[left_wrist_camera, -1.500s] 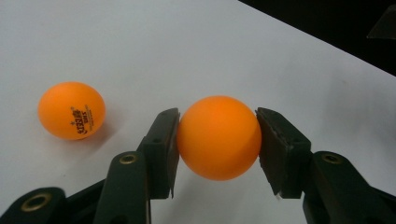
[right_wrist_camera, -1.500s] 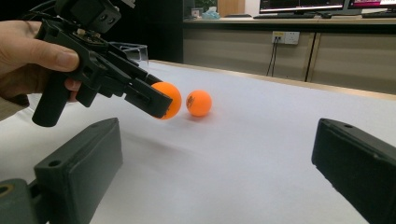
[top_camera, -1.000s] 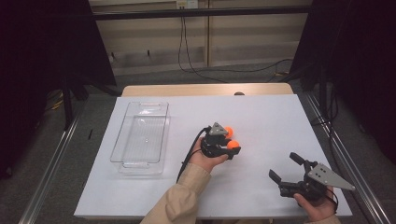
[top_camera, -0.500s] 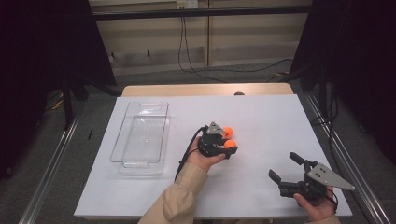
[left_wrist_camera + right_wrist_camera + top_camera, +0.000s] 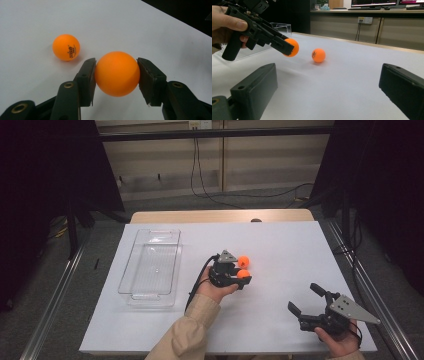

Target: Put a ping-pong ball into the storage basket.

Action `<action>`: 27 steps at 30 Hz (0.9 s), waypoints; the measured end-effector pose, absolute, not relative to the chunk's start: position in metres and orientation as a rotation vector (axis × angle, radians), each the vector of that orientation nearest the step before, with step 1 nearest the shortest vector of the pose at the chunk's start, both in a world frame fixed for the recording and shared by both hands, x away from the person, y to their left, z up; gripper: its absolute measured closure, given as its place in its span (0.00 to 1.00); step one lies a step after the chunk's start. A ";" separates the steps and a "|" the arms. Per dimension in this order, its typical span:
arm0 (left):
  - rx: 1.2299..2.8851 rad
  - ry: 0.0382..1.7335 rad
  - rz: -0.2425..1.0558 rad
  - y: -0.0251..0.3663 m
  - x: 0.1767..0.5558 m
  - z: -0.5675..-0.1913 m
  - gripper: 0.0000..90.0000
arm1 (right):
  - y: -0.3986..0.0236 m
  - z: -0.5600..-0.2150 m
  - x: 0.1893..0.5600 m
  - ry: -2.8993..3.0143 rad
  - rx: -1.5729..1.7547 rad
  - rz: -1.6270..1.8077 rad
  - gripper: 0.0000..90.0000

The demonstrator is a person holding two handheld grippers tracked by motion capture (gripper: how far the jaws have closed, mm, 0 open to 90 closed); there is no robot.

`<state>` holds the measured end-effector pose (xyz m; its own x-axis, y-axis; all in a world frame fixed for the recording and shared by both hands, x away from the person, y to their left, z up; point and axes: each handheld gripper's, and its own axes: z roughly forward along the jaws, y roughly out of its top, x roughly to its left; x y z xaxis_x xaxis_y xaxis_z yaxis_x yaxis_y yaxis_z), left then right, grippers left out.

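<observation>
The orange ball [image 5: 117, 74] you are working with sits clamped between the two black jaws of your left gripper [image 5: 239, 276], near the middle of the tabletop [image 5: 280, 245], and in the right gripper view it hangs clear of the white surface. Going from the left: a clear plastic tray [image 5: 150, 266] lies lengthwise toward the table's left edge, with nothing in it. Just right of it comes your left hand [image 5: 212, 290] with its gripper, both pads pressed against the ball's sides. A second orange ball [image 5: 243, 261], with dark print on it, rests on the table just beyond the held one, apart from it. Farther right, near the front right corner, your right gripper [image 5: 306, 299] is held low with its jaws spread wide and nothing between them.
</observation>
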<state>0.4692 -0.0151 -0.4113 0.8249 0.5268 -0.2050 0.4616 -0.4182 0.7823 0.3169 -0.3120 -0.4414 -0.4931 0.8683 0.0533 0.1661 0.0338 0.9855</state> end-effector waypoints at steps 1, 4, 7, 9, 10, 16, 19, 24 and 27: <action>2.074 0.736 0.089 -0.015 0.469 -0.411 0.57 | -0.312 -0.441 0.317 1.717 1.051 1.506 0.01; 2.074 0.732 0.092 -0.013 0.470 -0.411 0.57 | -0.312 -0.441 0.317 1.716 1.053 1.506 0.01; 2.067 0.739 0.093 -0.011 0.470 -0.410 0.57 | -0.312 -0.441 0.317 1.717 1.060 1.508 0.01; 2.069 0.742 0.095 -0.010 0.470 -0.410 0.57 | -0.312 -0.441 0.317 1.717 1.058 1.506 0.01; 2.068 0.743 0.090 -0.009 0.470 -0.410 0.57 | -0.312 -0.441 0.317 1.716 1.057 1.507 0.01; 2.070 0.753 0.091 -0.006 0.471 -0.409 0.57 | -0.312 -0.441 0.317 1.713 1.059 1.508 0.01; 2.071 0.755 0.093 -0.005 0.471 -0.408 0.57 | -0.312 -0.441 0.317 1.711 1.060 1.509 0.01; 2.070 0.765 0.097 -0.001 0.472 -0.407 0.57 | -0.312 -0.441 0.316 1.717 1.056 1.507 0.01; 2.072 0.766 0.104 0.001 0.473 -0.406 0.57 | -0.312 -0.441 0.316 1.716 1.055 1.507 0.01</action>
